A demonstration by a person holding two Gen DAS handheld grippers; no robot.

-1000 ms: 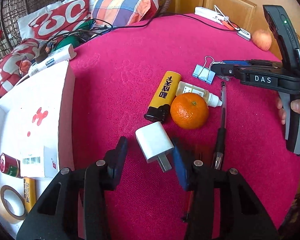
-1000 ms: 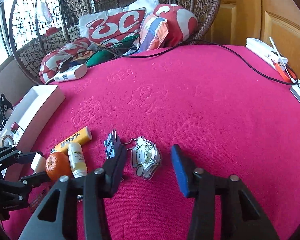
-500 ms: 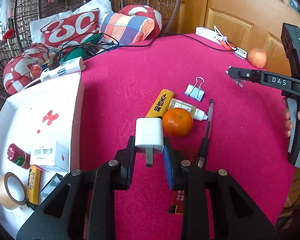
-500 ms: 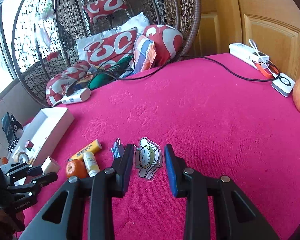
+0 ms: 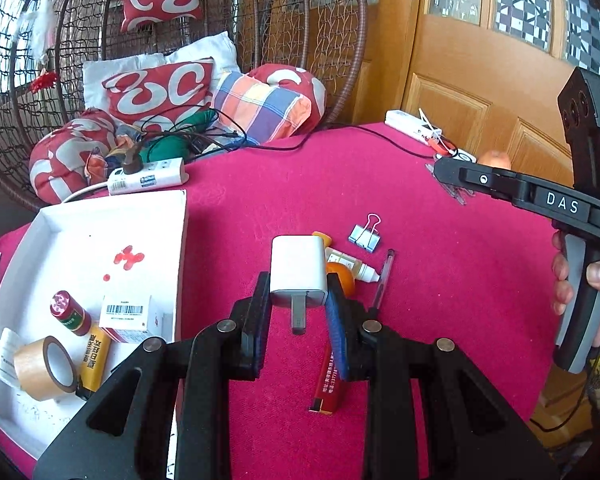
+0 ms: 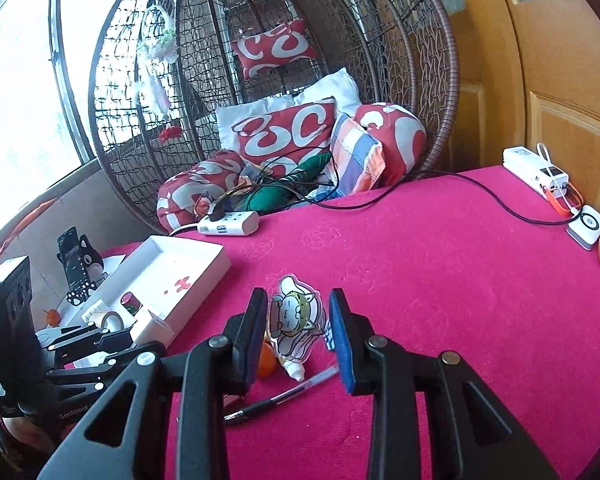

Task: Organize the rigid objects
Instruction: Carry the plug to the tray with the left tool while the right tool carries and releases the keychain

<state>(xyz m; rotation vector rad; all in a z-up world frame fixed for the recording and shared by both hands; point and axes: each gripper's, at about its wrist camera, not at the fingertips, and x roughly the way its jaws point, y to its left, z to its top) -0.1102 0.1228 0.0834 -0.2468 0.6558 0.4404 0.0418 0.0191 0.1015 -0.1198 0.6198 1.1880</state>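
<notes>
Charger plug (image 5: pixel 298 268), white, sits clamped between the fingers of the left gripper (image 5: pixel 298 300), lifted above the pink cloth (image 5: pixel 440 280), its metal prong pointing back toward the camera. The right gripper (image 6: pixel 298 320) holds a flat cartoon cat keychain (image 6: pixel 294 316) between its fingers; the jaws stand narrow, but I cannot tell if both pads really press it.

The plug is smooth and is held only by its lower end, so I judge it may slip or twist if the hand swings fast to the white tray (image 5: pixel 180 240), which lies to the left of the left gripper. The tray wall is raised, and a low carry could knock the plug against it. The thin keychain may also drop out.

Just below and beyond the left fingers lie a red lighter (image 5: pixel 328 376), an orange (image 5: pixel 342 276), a dropper bottle (image 5: pixel 352 264), a pen (image 5: pixel 384 276) and, farther, a binder clip (image 5: pixel 365 236). Inside the tray are a tape roll (image 5: pixel 44 368) and a small box (image 5: pixel 128 316), which limit free room.
</notes>
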